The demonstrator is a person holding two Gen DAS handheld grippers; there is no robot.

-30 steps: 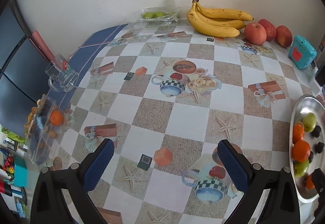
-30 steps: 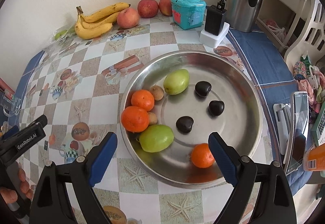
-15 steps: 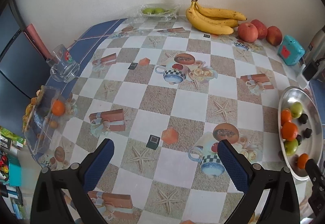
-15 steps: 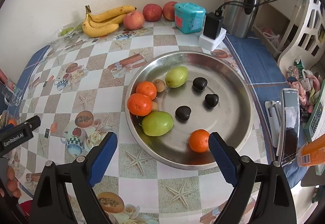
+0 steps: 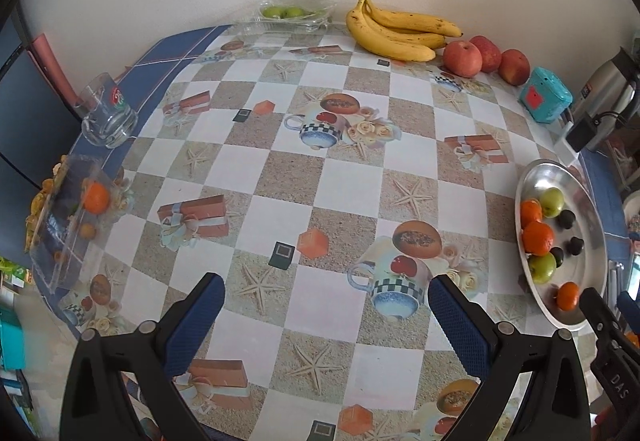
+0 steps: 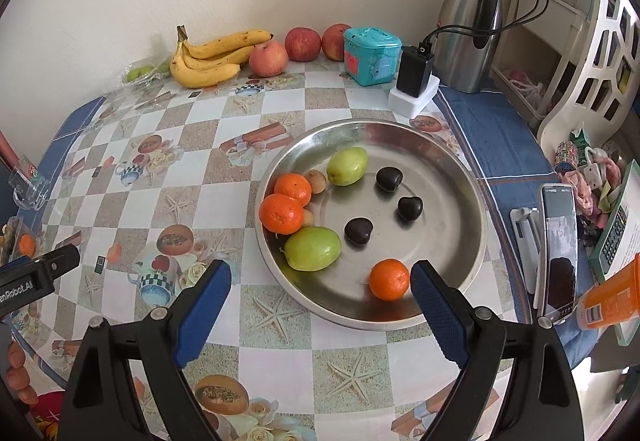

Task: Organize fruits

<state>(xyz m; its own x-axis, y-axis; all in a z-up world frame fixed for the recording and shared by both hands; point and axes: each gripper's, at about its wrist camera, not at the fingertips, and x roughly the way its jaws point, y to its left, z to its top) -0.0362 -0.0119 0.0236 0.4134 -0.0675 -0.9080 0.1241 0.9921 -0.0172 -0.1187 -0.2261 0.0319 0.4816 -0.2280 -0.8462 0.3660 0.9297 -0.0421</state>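
Observation:
A steel plate [image 6: 472,201] holds oranges [image 6: 281,213], two green fruits [image 6: 313,248], dark heart-shaped pieces [image 6: 359,231] and small brown fruits. My right gripper [image 6: 318,283] hovers open above the plate's near rim, one orange [image 6: 389,279] just inside its right finger. Over the patterned tablecloth my left gripper [image 5: 325,299] is open and holds nothing; the plate [image 5: 592,217] lies to its right. Bananas [image 5: 396,29] and three apples [image 5: 462,58] rest by the wall. A clear box [image 5: 66,217] with an orange [image 5: 96,197] sits at the table's left edge.
A clear tray of green fruit [image 5: 294,15] sits by the wall. A glass mug [image 5: 106,113], a teal tin [image 6: 372,55], a charger [image 6: 414,81], a steel kettle [image 6: 468,29] and a phone on a stand [image 6: 556,253] ring the table. A hand [image 6: 18,381] shows at lower left.
Both grippers have pulled back and up from the table, so more of it shows in each view. Fingers stay spread; no fruit has moved.

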